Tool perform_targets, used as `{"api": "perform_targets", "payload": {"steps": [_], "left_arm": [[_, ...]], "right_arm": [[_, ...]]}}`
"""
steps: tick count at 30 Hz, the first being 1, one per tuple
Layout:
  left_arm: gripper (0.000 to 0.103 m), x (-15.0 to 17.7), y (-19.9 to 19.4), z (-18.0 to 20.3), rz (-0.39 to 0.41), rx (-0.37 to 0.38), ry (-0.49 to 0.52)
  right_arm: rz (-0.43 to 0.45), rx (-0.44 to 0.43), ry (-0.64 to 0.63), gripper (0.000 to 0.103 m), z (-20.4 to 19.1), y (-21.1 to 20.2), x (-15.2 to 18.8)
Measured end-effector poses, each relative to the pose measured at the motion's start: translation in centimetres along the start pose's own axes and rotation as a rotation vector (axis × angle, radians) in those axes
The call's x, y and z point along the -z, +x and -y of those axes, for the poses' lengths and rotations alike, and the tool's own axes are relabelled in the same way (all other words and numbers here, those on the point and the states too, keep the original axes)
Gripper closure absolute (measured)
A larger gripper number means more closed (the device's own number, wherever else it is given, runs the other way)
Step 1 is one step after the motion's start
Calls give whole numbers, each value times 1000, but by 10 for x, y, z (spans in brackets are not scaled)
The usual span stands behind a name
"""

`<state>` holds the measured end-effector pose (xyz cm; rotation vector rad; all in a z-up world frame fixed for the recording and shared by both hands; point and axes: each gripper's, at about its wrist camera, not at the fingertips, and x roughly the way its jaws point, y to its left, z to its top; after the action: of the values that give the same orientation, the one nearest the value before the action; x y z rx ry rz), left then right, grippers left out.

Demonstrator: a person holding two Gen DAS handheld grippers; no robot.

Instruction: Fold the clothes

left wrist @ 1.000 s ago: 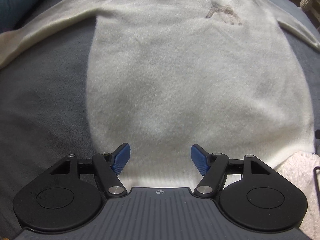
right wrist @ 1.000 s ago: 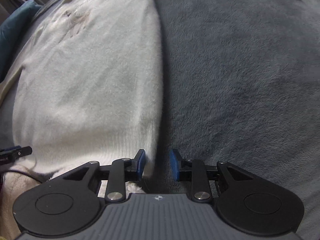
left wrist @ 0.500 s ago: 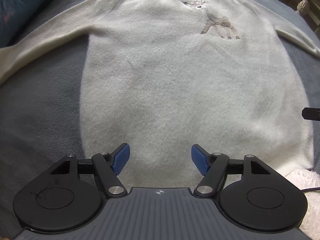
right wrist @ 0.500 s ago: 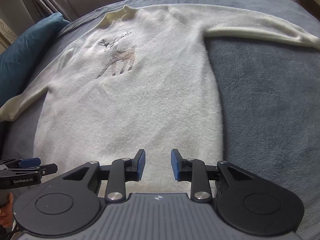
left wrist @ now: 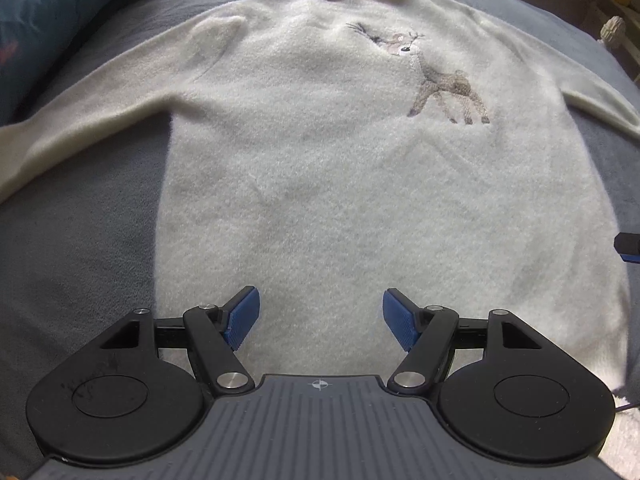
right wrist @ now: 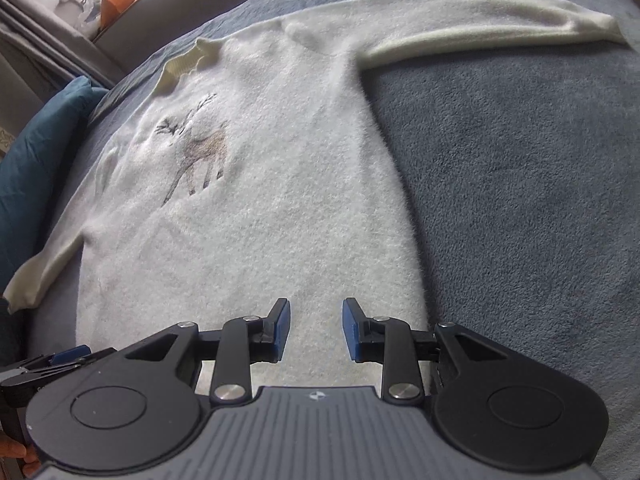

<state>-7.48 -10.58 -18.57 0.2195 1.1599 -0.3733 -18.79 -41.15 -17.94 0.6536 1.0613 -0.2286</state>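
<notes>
No readable txt, brand or nr anywhere. Only signs: a small white crosshair mark on the grey ribbed body of the left gripper (left wrist: 321, 316), at 6 o'clock in its view, and a similar round mark on the right gripper (right wrist: 316, 330) body. At 9 o'clock in the right view, possibly lettering on the other tool's edge, too cut off to read.
</notes>
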Motion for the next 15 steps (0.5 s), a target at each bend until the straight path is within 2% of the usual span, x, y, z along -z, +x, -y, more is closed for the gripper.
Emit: {"api": "perform_targets", "payload": {"steps": [7, 11, 15], "left_arm": [[34, -13, 6, 7, 52, 19, -23], [34, -18, 15, 13, 67, 34, -37], [34, -22, 26, 20, 62, 41, -41]], "right_arm": [[89, -65, 198, 71, 54, -5, -23], [191, -94, 392, 69, 111, -15, -40], [285, -31, 522, 69, 161, -21, -63]]}}
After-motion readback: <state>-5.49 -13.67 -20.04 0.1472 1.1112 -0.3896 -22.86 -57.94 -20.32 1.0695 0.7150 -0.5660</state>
